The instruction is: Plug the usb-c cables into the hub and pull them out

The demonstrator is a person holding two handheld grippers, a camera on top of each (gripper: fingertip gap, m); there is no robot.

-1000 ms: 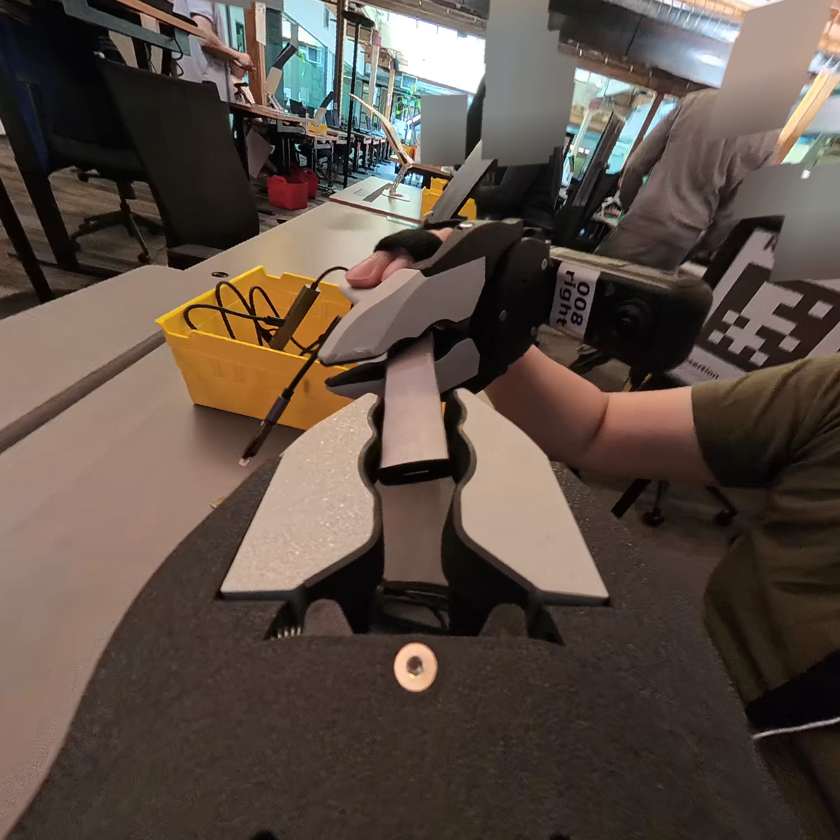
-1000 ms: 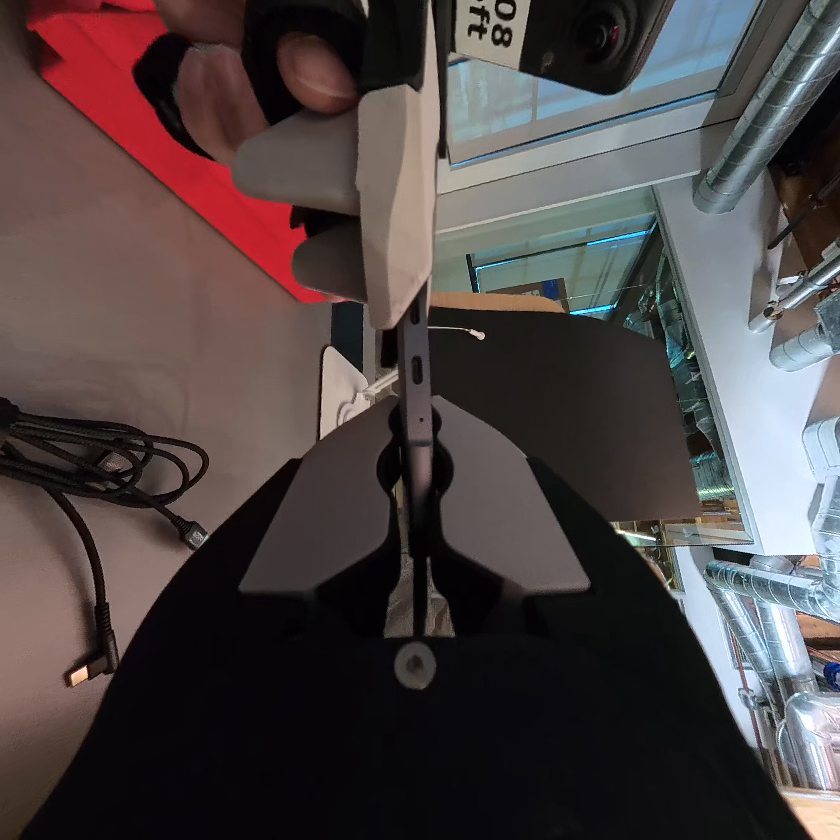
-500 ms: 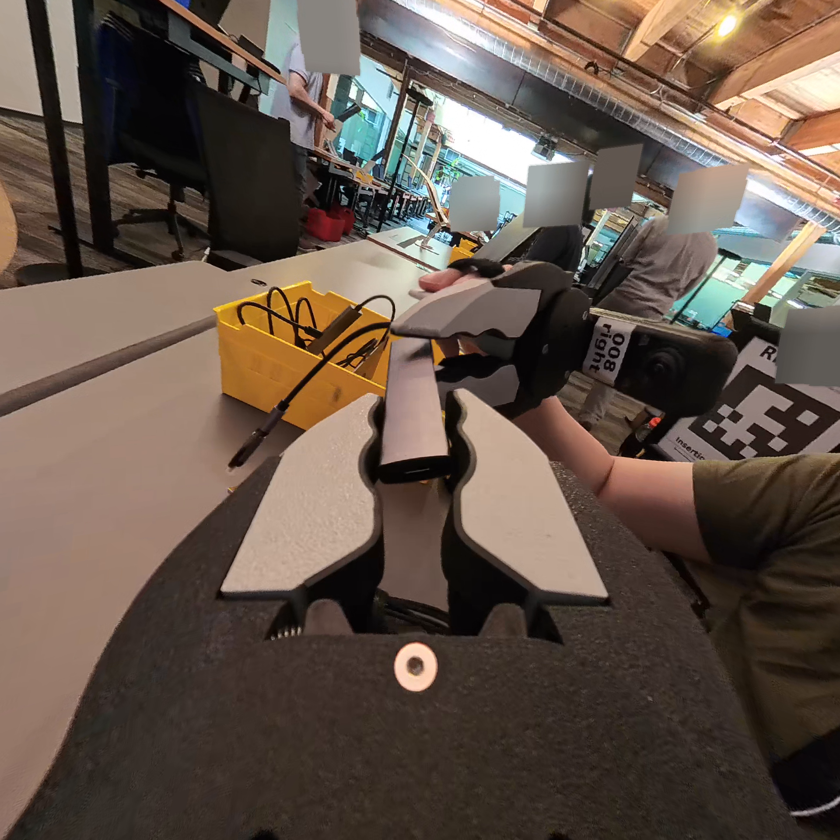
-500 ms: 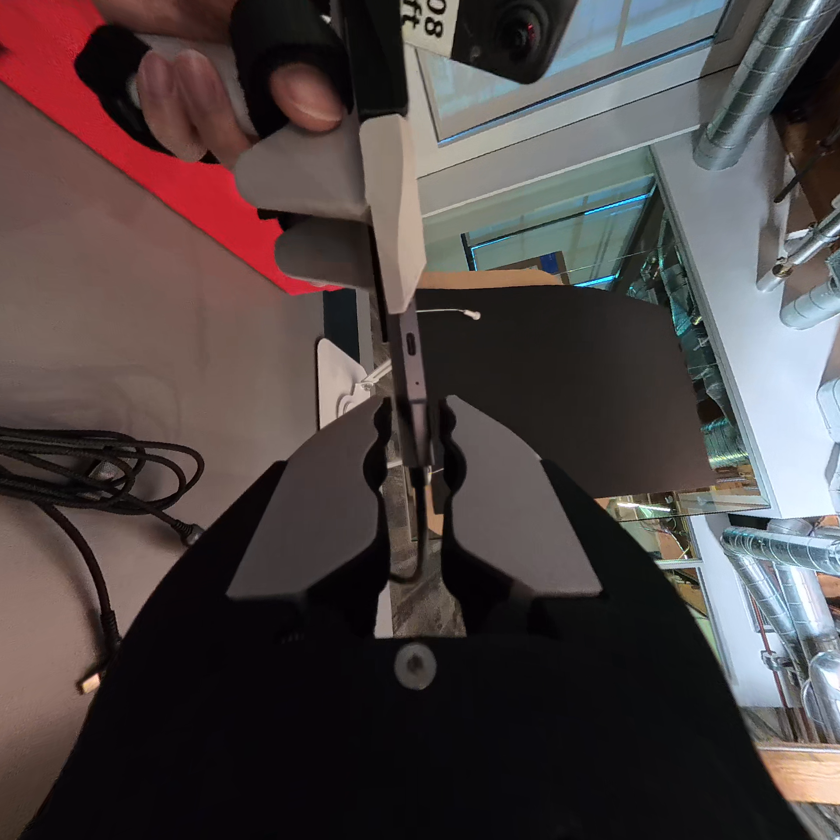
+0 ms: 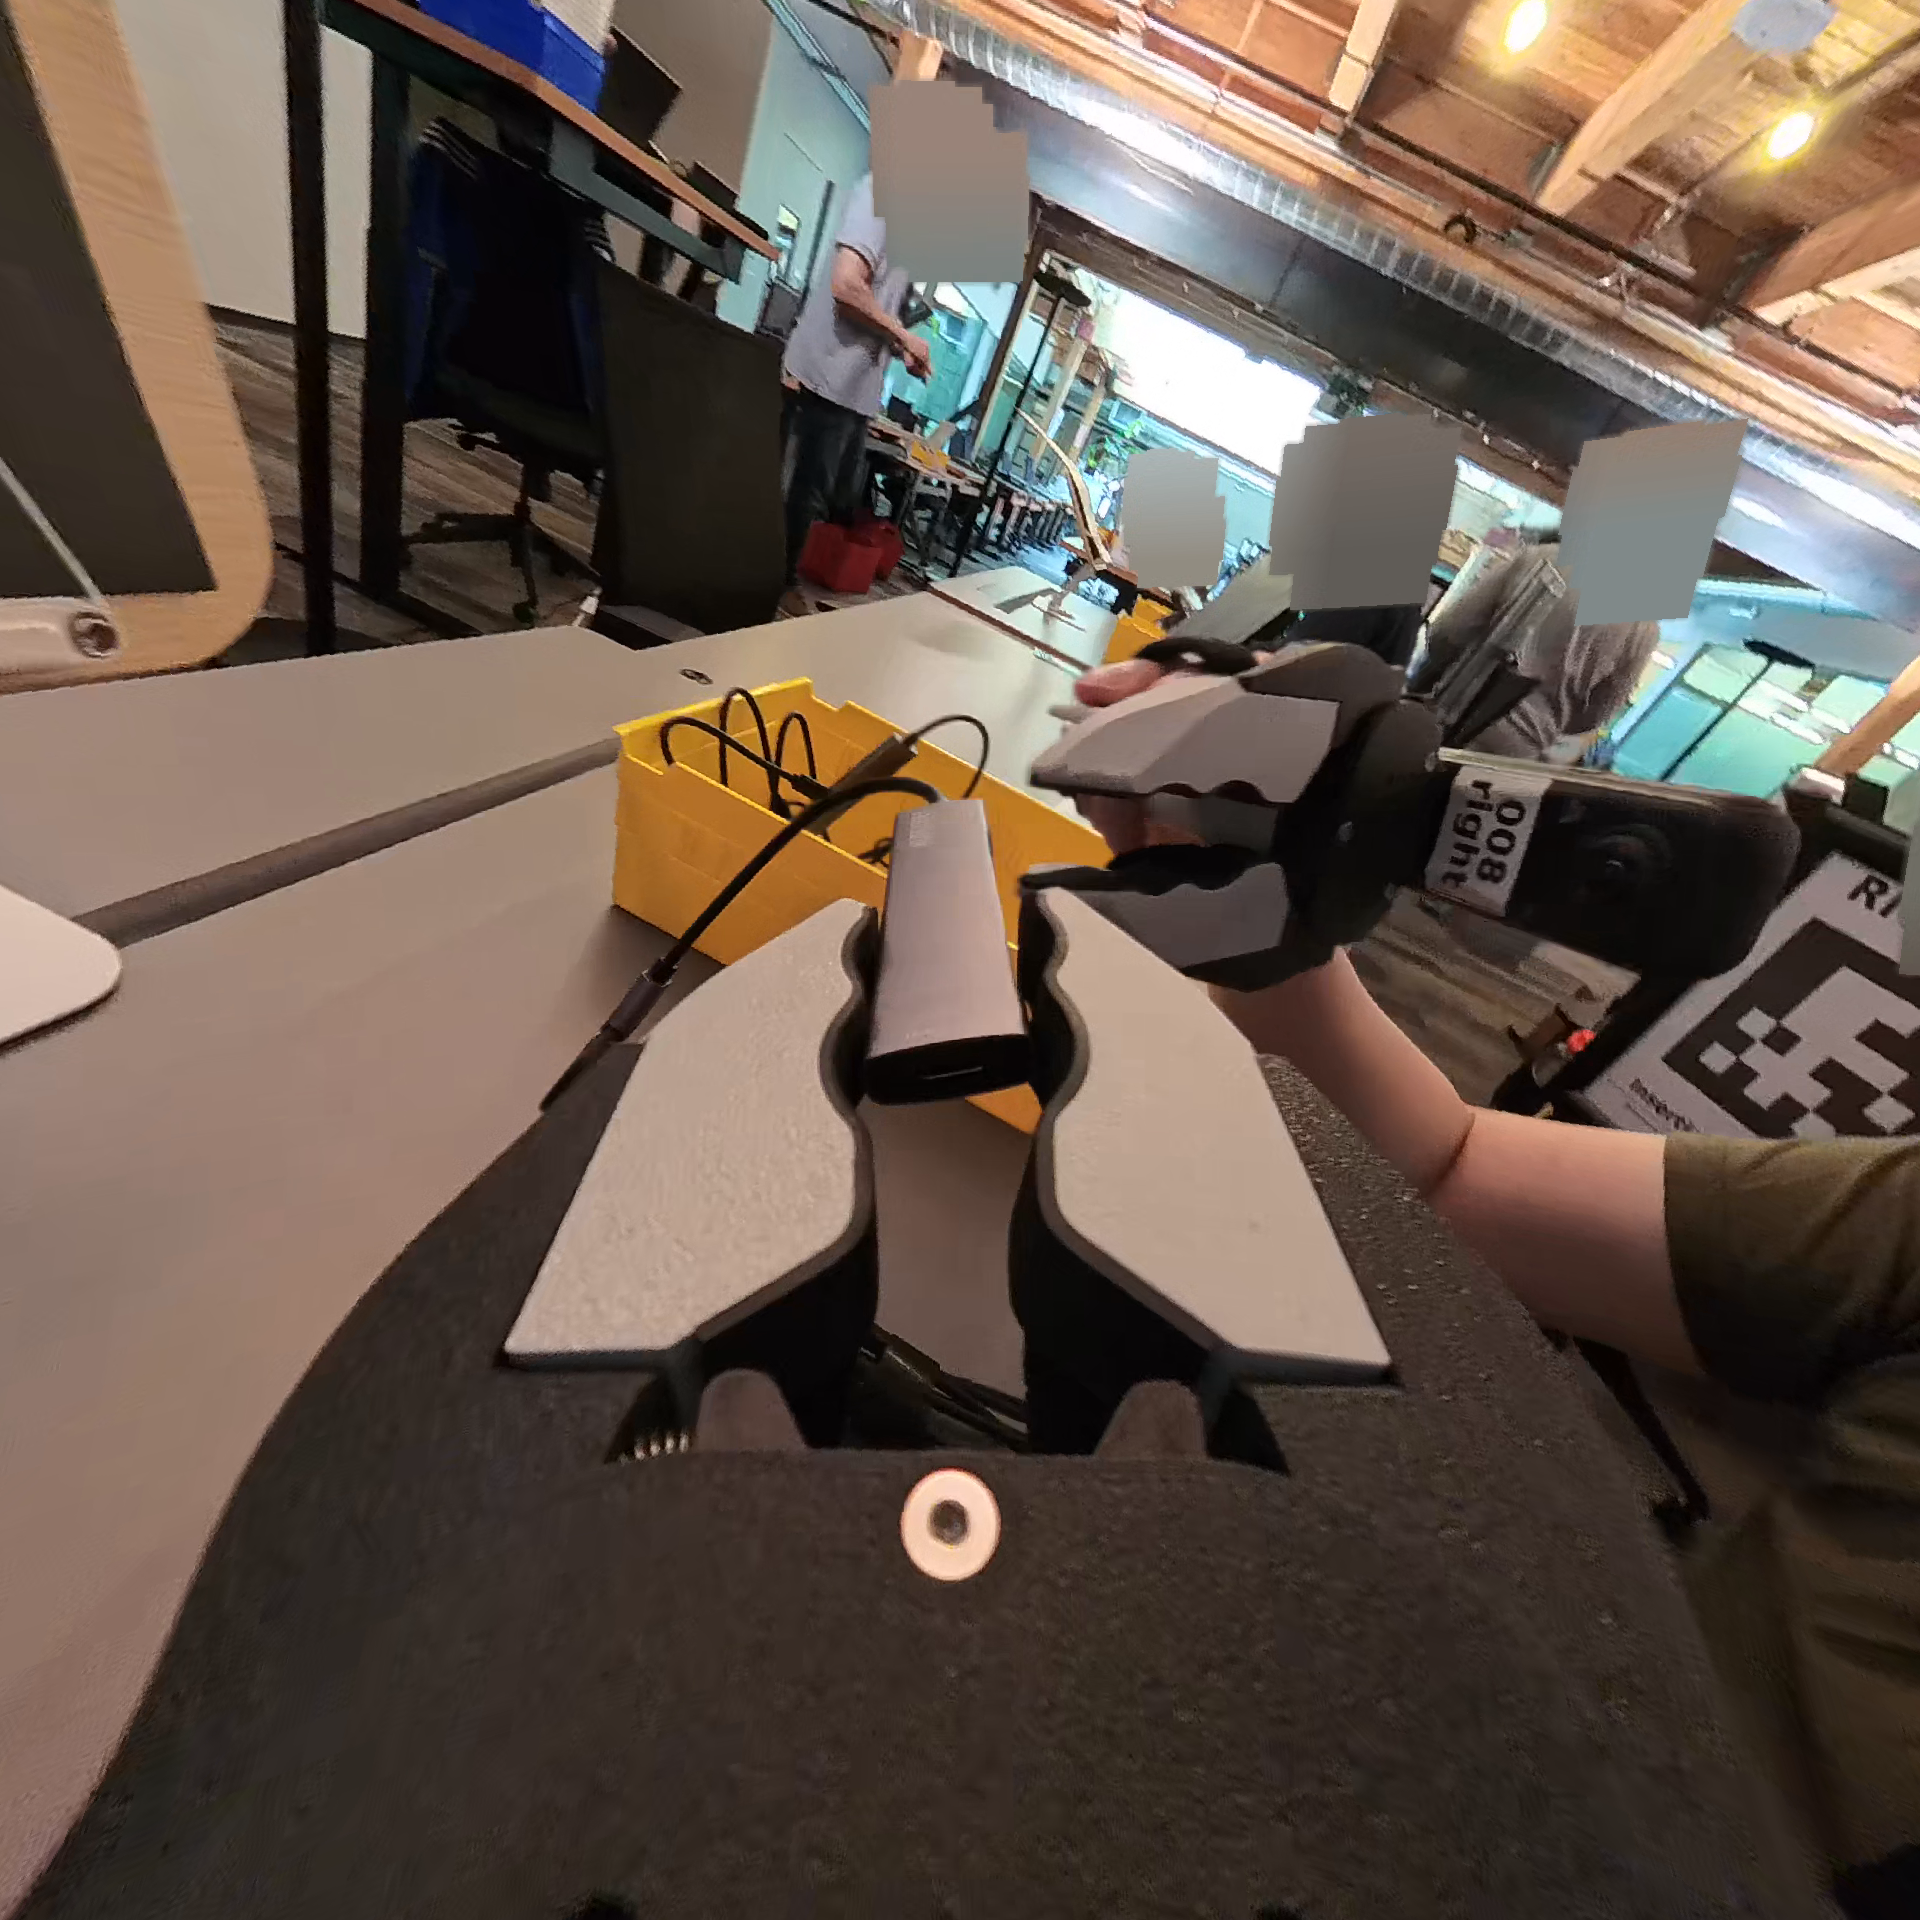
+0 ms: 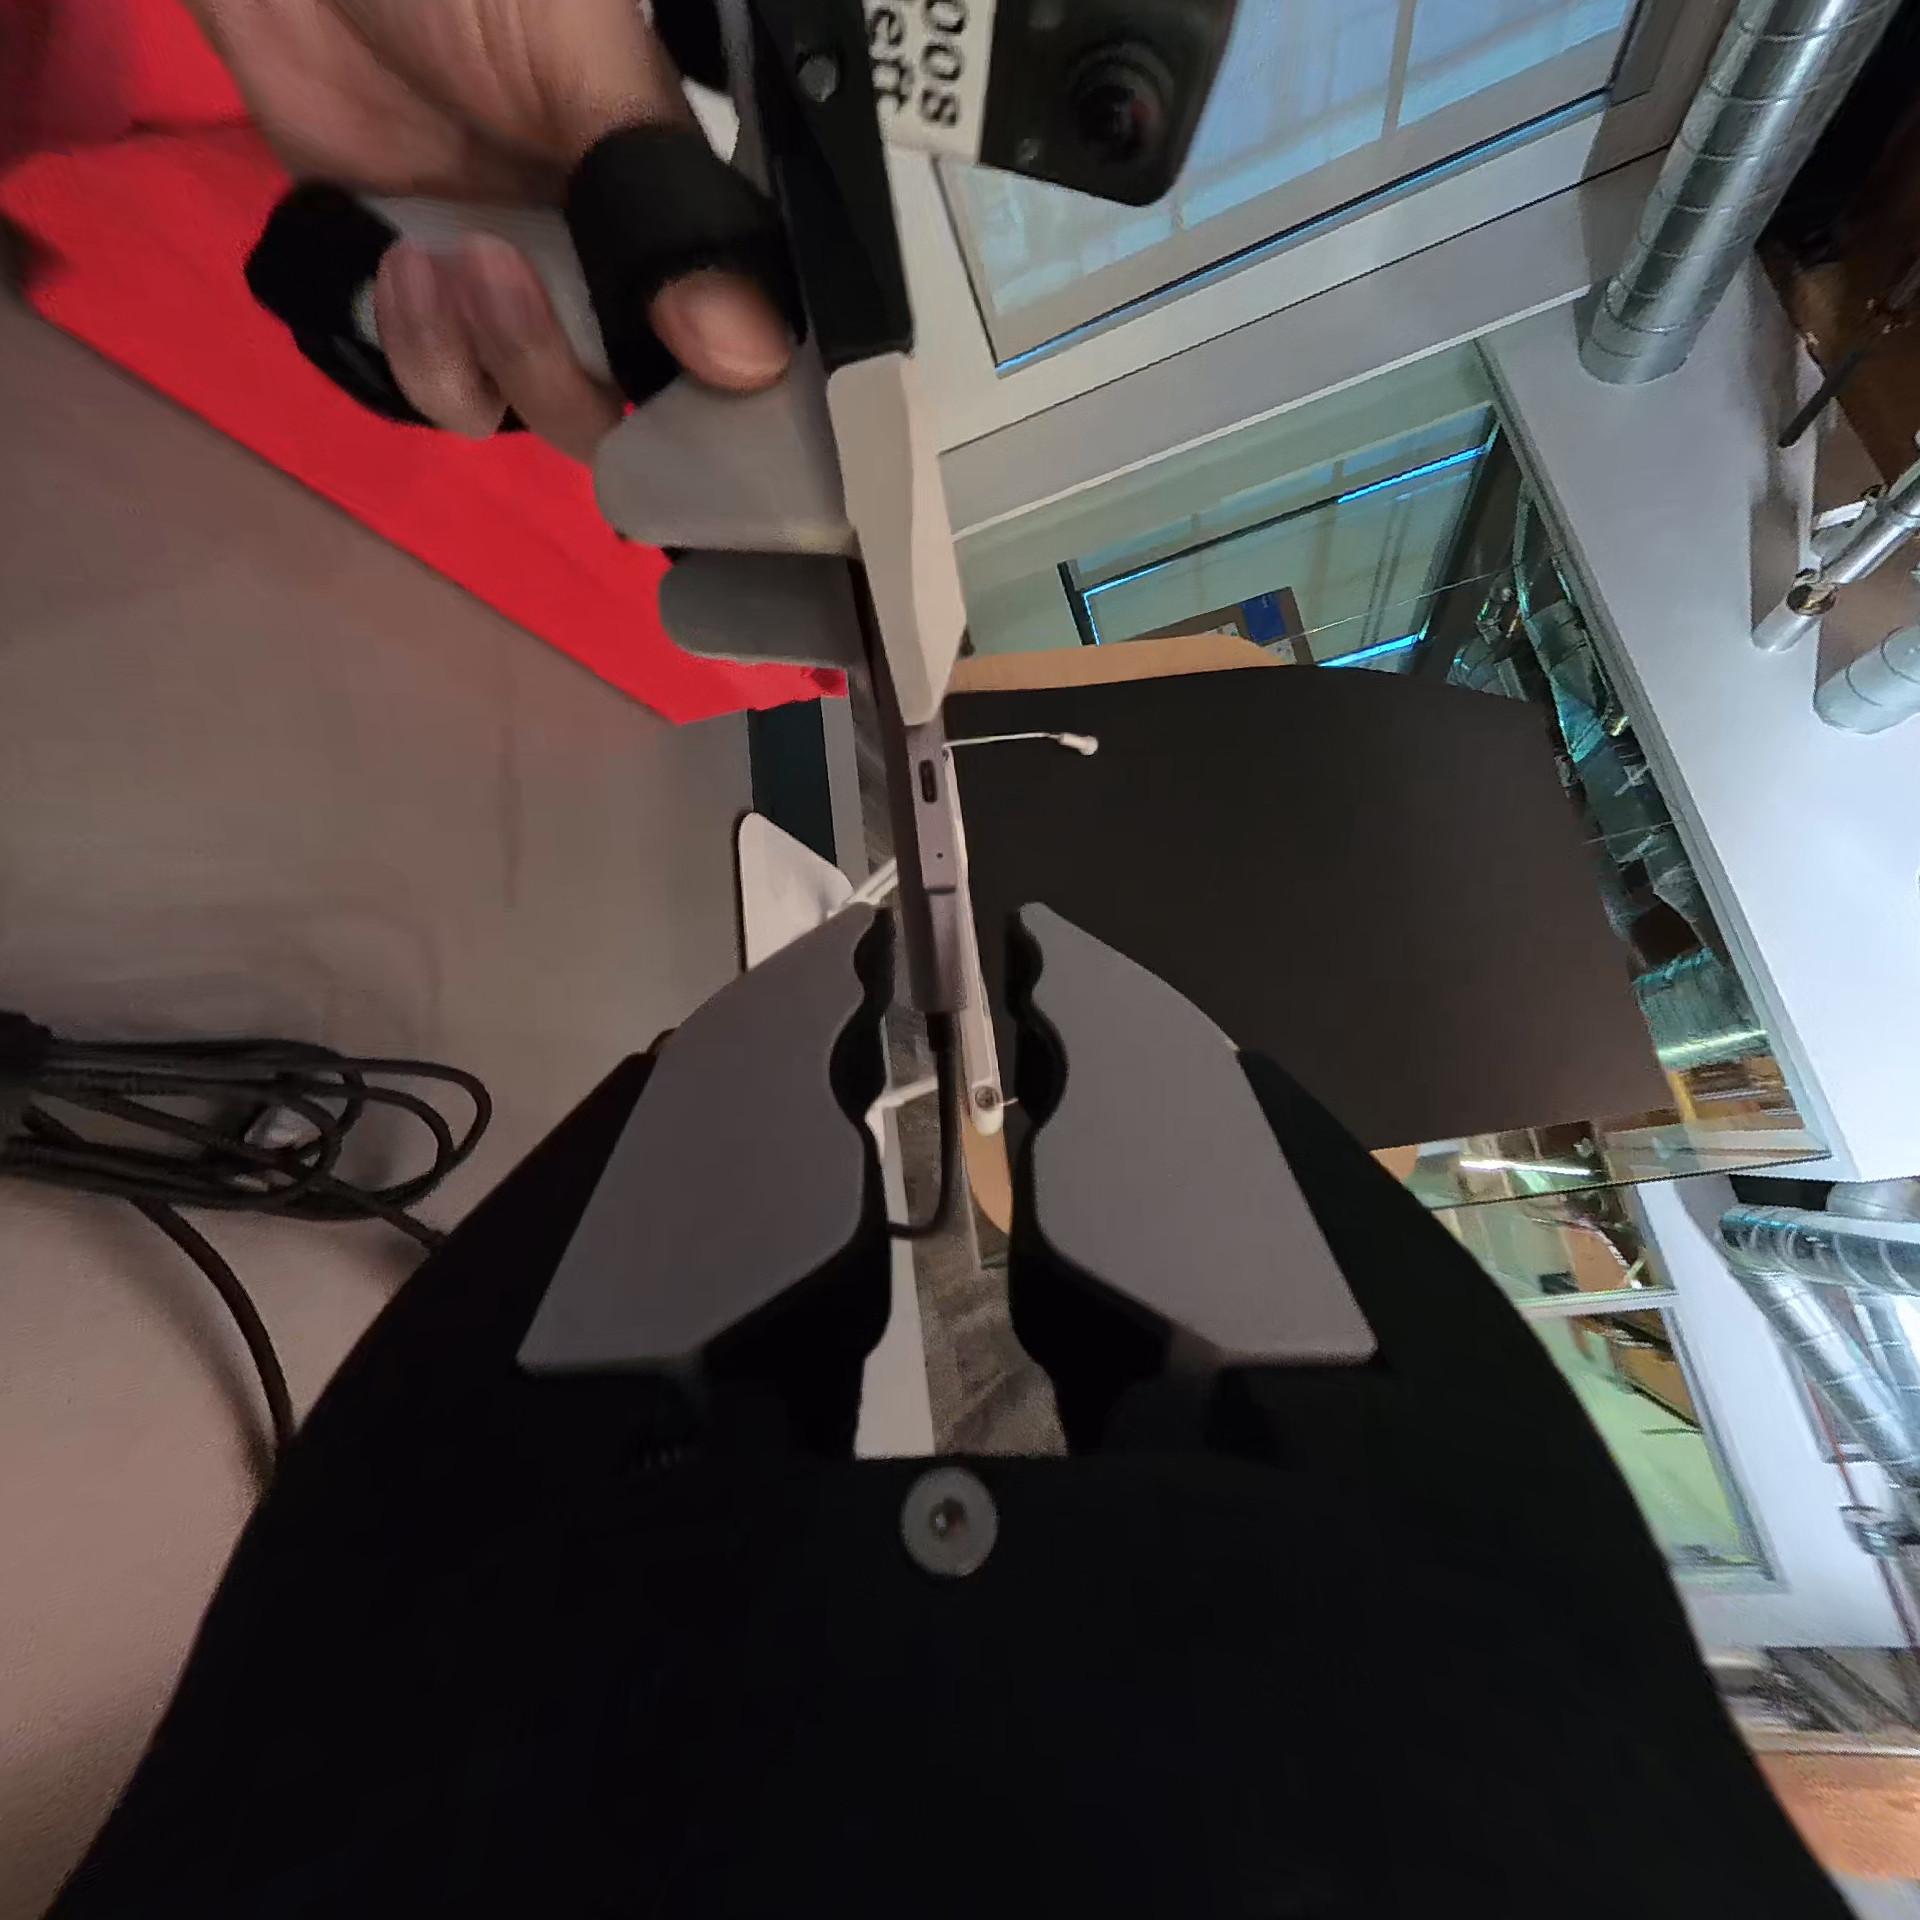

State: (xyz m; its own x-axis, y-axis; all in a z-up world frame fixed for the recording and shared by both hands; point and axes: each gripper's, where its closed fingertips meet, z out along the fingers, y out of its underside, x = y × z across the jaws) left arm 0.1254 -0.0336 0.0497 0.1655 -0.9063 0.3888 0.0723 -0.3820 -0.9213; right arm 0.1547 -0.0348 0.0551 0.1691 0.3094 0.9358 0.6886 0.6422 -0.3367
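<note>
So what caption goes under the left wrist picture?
Left gripper clamps the grey hub; the right gripper waits open beside a yellow bin.

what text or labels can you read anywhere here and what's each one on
I do not quote writing; here is what bears it.
White sticker on the right gripper: printed, legible.
Another white sticker on the left gripper: partly cut off.
Black-and-white marker board: letters partly cut off.
Hub: small print at its far end, too small to read.

Yellow bin (image 5: 727, 831) on grey table (image 5: 312, 935); office chair (image 5: 509, 416) and people (image 5: 842, 343) behind.
</note>
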